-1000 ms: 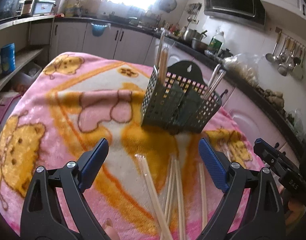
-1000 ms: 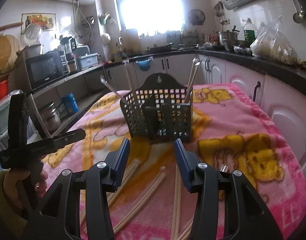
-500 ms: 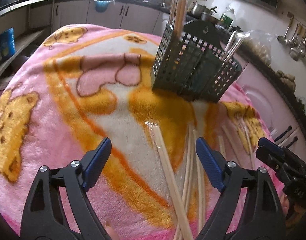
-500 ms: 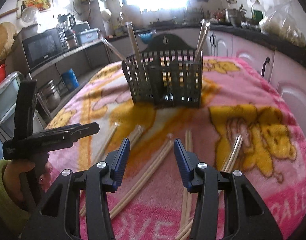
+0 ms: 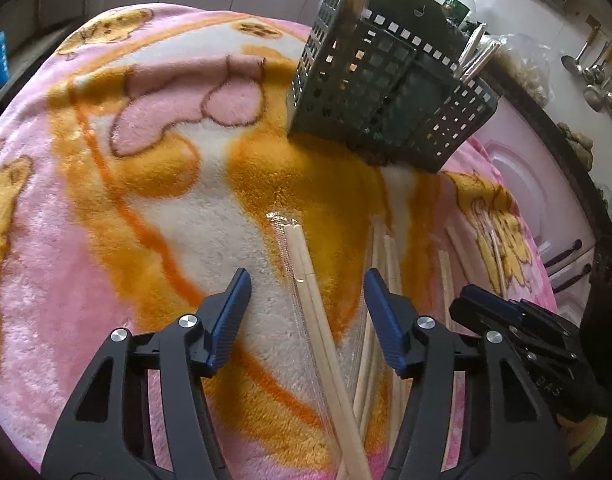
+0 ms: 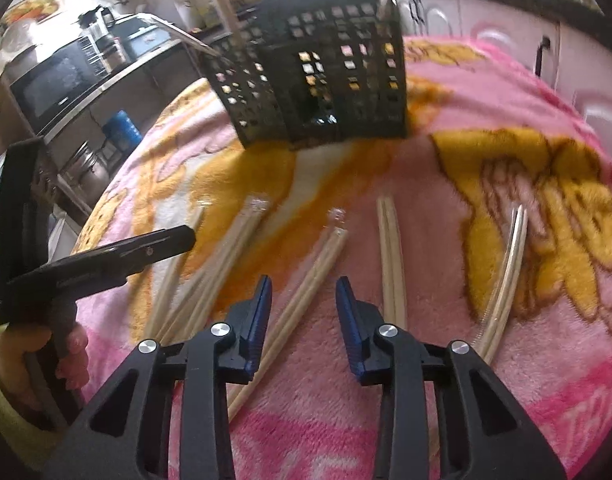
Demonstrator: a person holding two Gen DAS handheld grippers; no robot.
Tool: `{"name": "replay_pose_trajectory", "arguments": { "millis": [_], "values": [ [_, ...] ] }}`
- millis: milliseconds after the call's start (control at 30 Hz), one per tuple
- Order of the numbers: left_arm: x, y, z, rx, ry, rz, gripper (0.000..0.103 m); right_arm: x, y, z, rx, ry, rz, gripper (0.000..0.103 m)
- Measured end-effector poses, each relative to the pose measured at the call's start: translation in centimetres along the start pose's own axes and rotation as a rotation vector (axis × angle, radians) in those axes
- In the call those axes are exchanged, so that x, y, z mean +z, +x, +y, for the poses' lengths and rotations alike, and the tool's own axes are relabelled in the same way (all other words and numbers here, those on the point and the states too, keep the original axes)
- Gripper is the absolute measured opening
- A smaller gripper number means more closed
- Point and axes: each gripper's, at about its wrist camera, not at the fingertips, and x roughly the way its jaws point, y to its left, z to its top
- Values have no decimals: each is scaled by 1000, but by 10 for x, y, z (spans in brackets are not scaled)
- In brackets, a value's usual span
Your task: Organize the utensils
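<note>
- Compared with a second ago, both lowered closer over the pink blanket point(image 5: 106, 208).
- Left gripper point(image 5: 306, 292): spread wide, empty, straddling wrapped chopsticks point(image 5: 306, 264).
- Right gripper point(image 6: 303, 302): spread, empty, over another pair point(image 6: 306, 272).
- Dark basket point(image 6: 318, 80) beyond; pickup likely next.

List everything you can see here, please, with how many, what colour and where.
utensil basket: one, dark grey, standing at the far middle of the blanket, some chopsticks already upright in it
wrapped chopstick pairs: about five, pale wood in clear sleeves, lying loose on the blanket in front of the basket
blanket: one, pink and orange cartoon print, covering the table
microwave: one, black, on the counter at left
left tongs: black with blue pads, open over one pair
right tongs: same colours, open over another pair
</note>
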Motion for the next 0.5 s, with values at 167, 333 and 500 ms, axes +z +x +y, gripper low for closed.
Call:
{"name": "replay_pose_trajectory", "arguments": {
  "millis": [167,333,500],
  "values": [
    [8,10,-5,27,6,31,47,9,11,-11,18,51,41,32],
    [17,19,-11,74,35,50,35,19,17,-14,15,63,56,32],
    [23,23,-6,103,44,56,17,29,24,-14,5,72,69,30]
  ]
}}
